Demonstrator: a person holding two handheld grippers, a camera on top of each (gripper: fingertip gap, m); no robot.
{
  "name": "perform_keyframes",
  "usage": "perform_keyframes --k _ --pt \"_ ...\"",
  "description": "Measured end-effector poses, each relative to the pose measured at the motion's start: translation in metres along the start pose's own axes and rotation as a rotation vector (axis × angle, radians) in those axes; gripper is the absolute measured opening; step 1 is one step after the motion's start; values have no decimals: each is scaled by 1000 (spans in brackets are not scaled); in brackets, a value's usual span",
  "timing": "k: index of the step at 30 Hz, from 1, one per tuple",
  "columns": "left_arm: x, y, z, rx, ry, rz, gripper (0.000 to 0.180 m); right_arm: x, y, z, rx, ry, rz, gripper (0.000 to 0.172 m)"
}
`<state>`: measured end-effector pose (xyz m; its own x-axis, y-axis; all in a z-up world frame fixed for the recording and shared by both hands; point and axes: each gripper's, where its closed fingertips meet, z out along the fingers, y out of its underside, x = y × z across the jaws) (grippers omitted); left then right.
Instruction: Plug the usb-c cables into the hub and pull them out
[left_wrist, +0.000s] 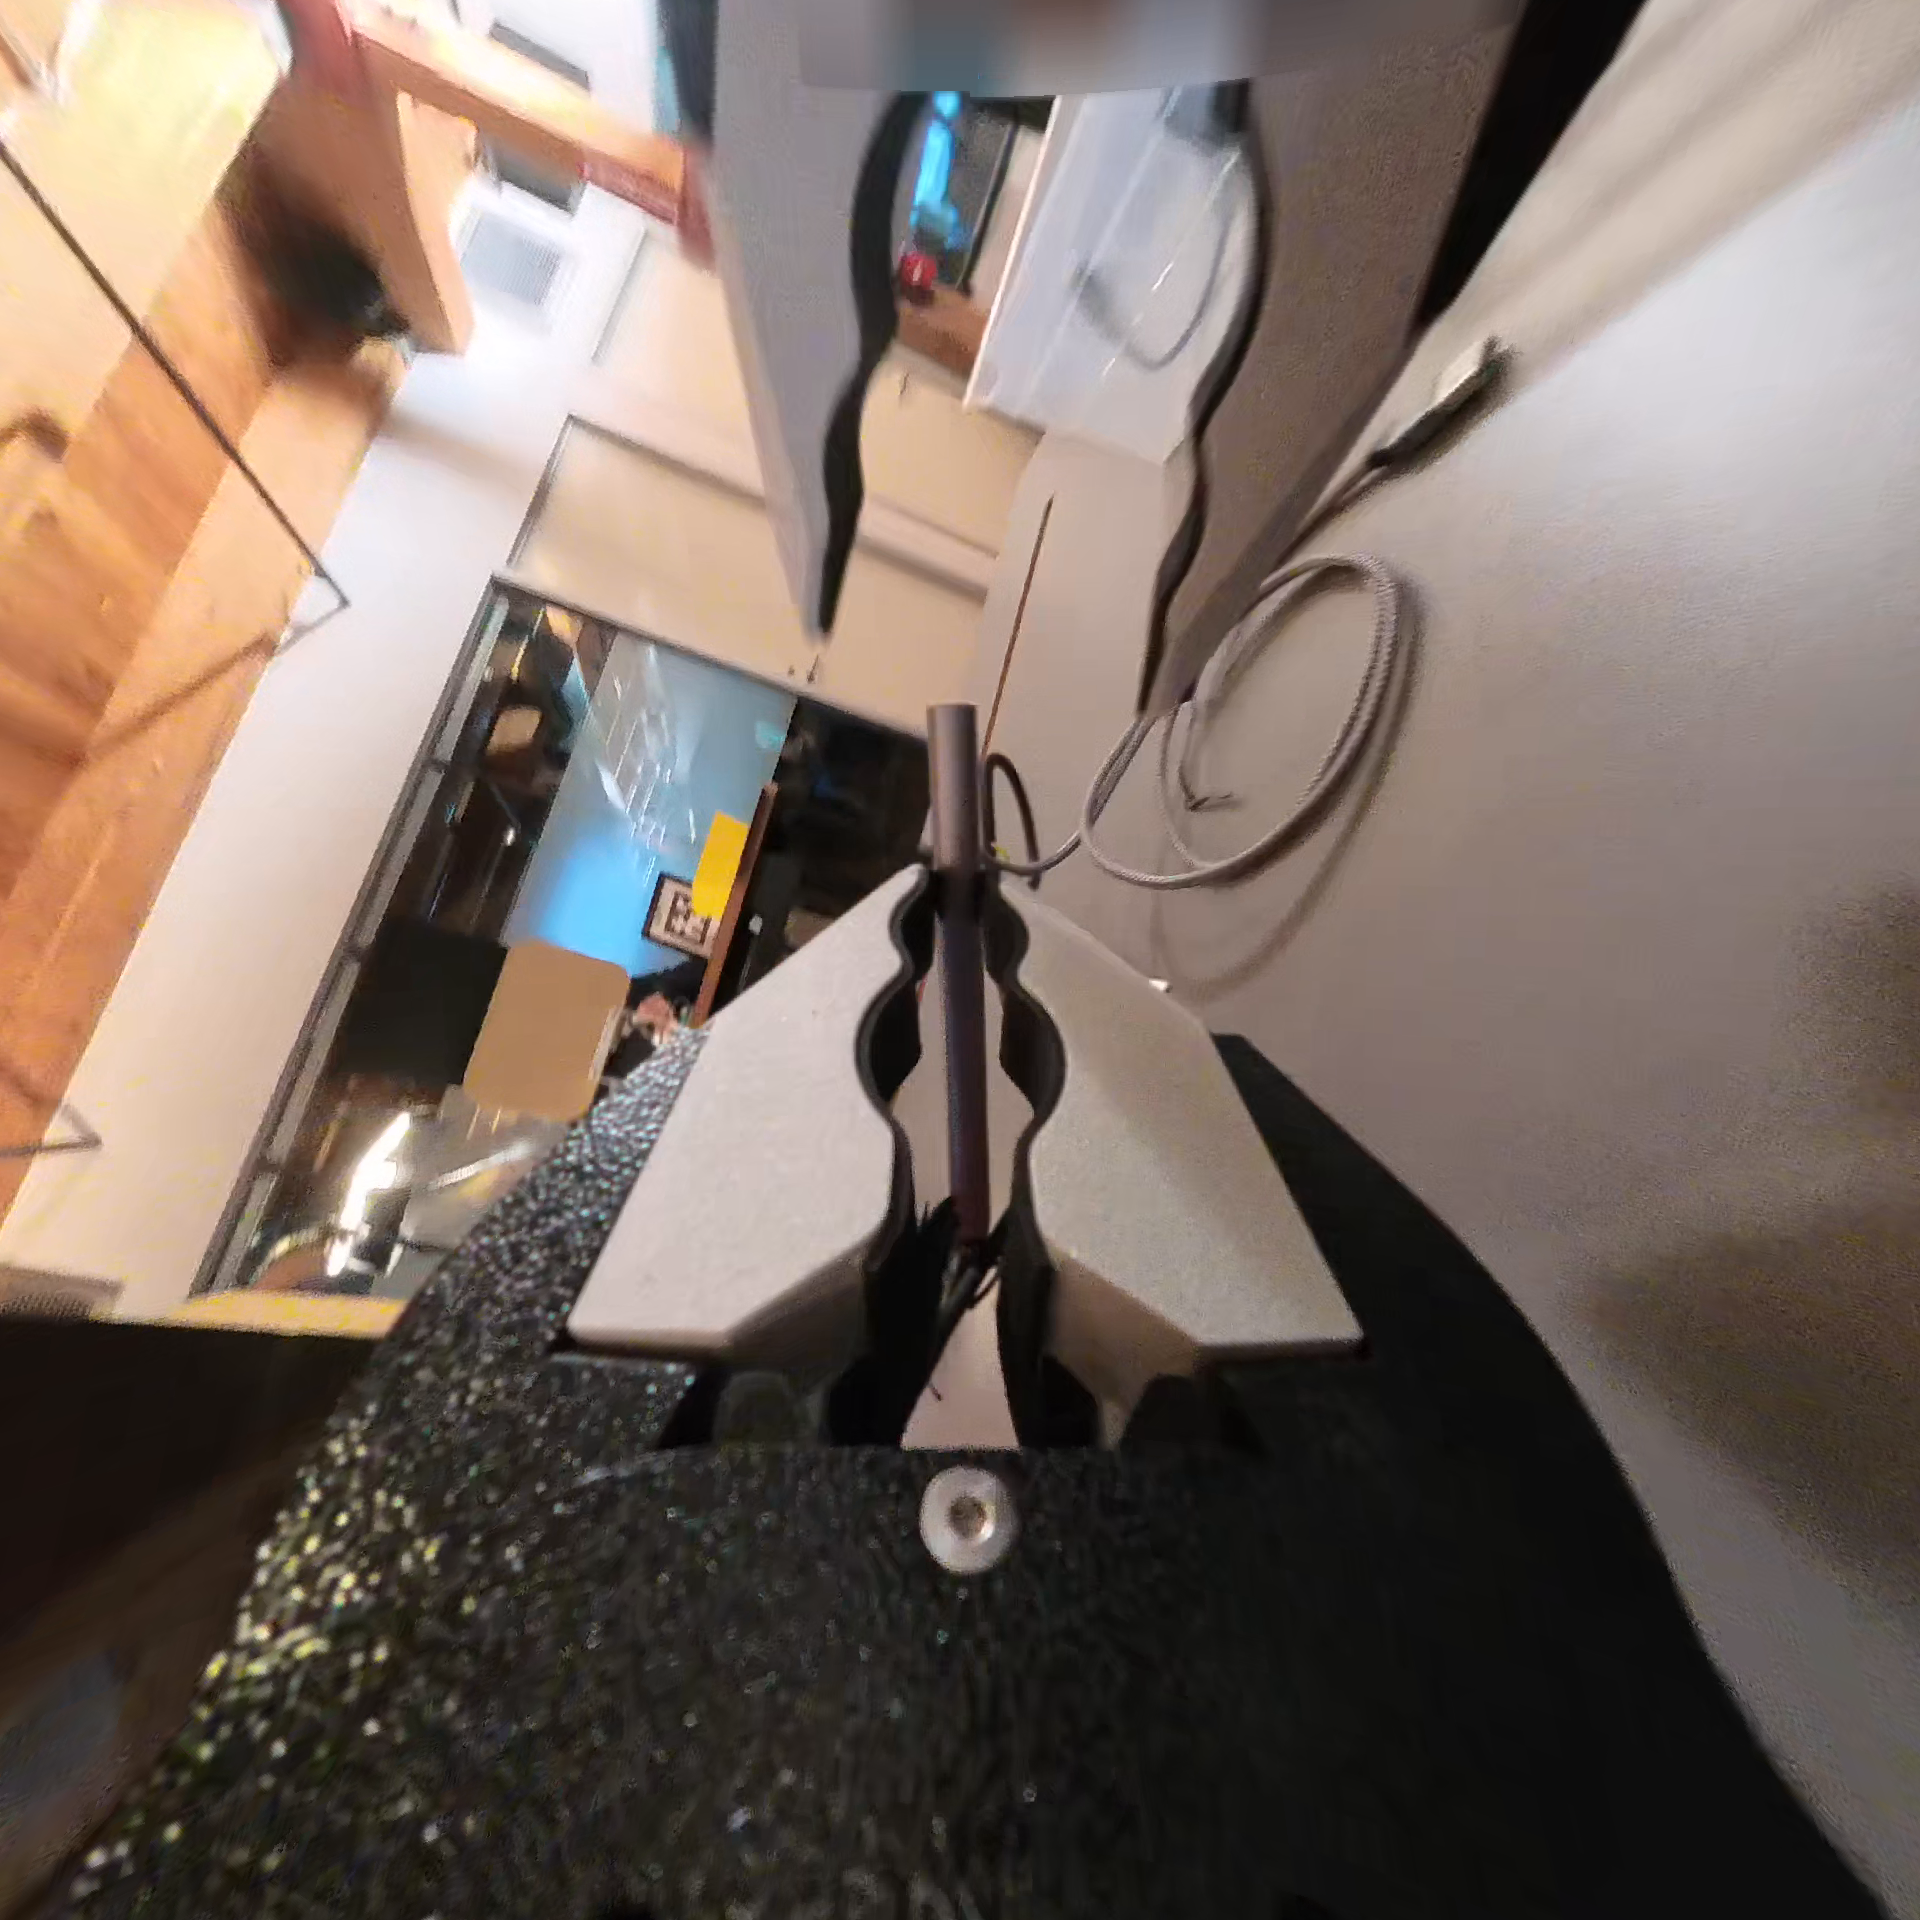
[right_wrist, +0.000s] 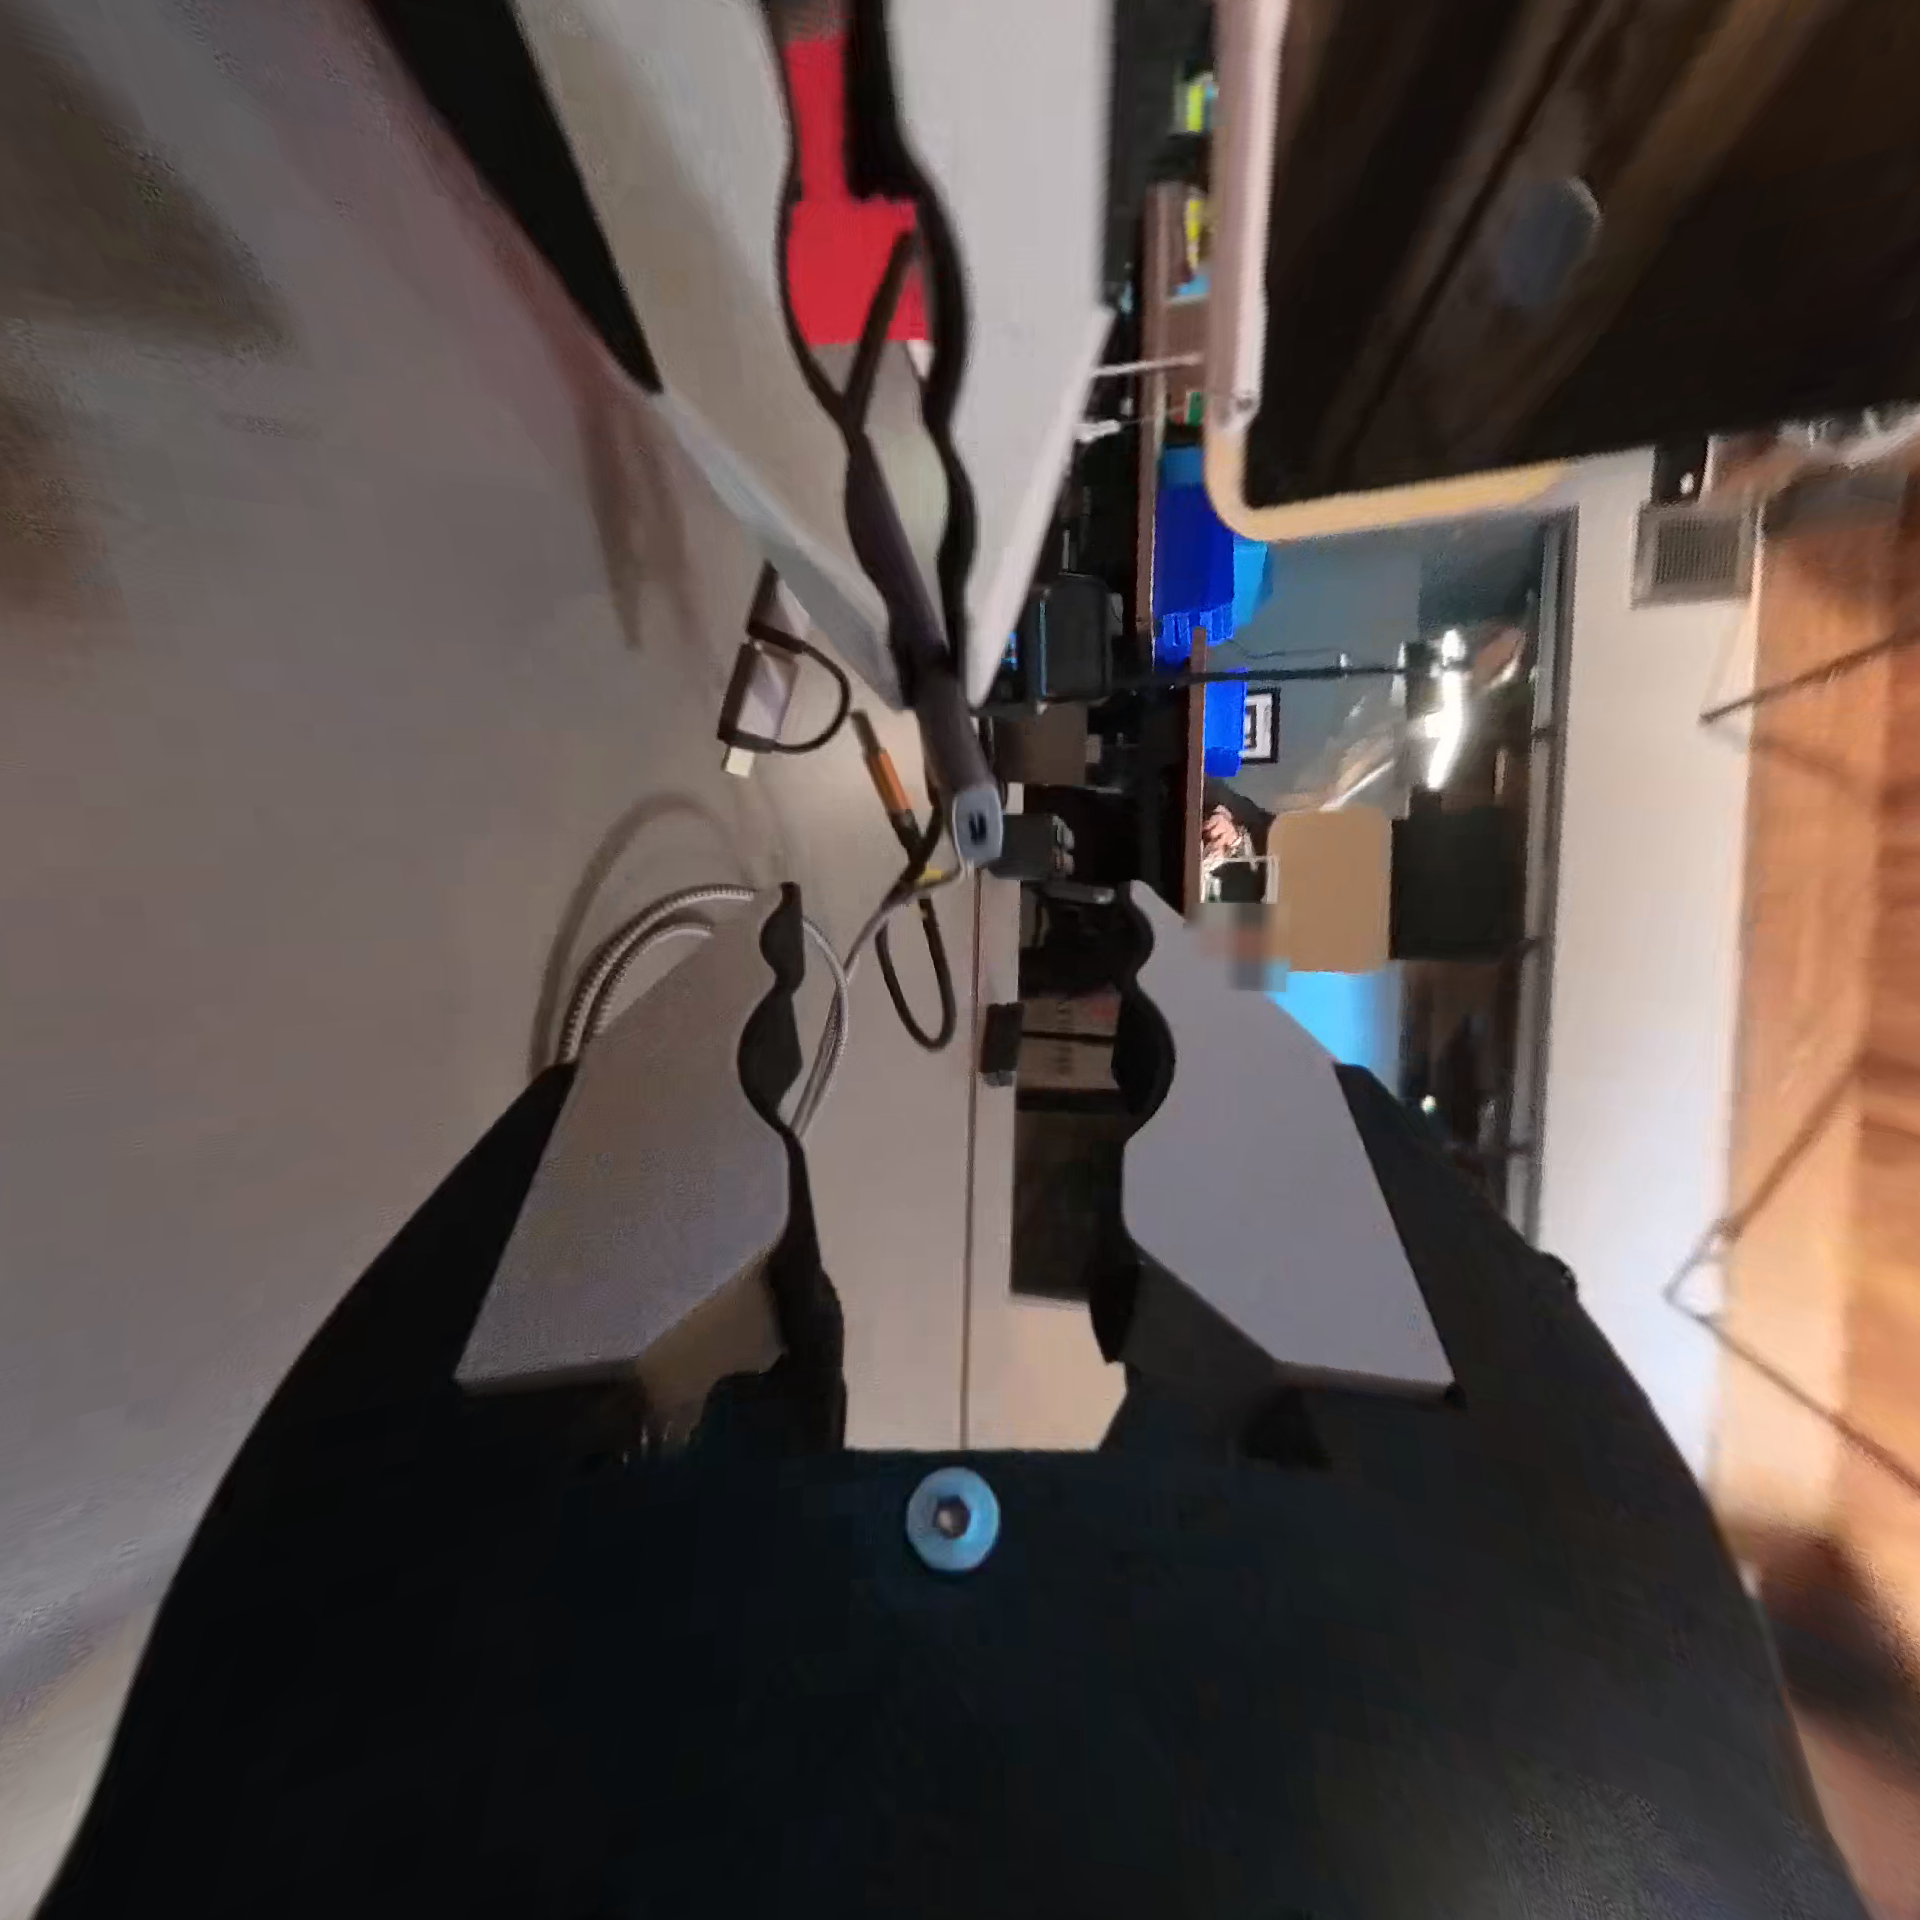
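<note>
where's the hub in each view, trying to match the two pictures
Left wrist view: the hub is a thin dark bar at centre, pinched edge-on between the left gripper fingers.
Right wrist view: the hub slants down from the far gripper, above centre, ending in a pale port end.
Shared landmark: the braided grey cable looped on the white table.

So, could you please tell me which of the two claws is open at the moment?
The right claw: its fingers stand wide apart with nothing between them, whereas the left claw is clamped on the slim dark hub.
</note>
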<state>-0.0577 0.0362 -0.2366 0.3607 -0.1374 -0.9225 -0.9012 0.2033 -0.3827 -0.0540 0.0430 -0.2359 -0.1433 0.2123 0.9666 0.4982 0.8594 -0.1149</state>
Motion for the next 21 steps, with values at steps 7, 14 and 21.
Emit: perform_keyframes --k 7,14,21 --pt "18 -15 -5 90 94 11 6 -15 -22 0 157 -34 -194 9" --pt "1 -17 -1 100 1 -130 61 23 4 -20 74 31 -56 7" --pt "-11 16 5 9 -41 -282 89 204 83 -100 85 329 313 6"
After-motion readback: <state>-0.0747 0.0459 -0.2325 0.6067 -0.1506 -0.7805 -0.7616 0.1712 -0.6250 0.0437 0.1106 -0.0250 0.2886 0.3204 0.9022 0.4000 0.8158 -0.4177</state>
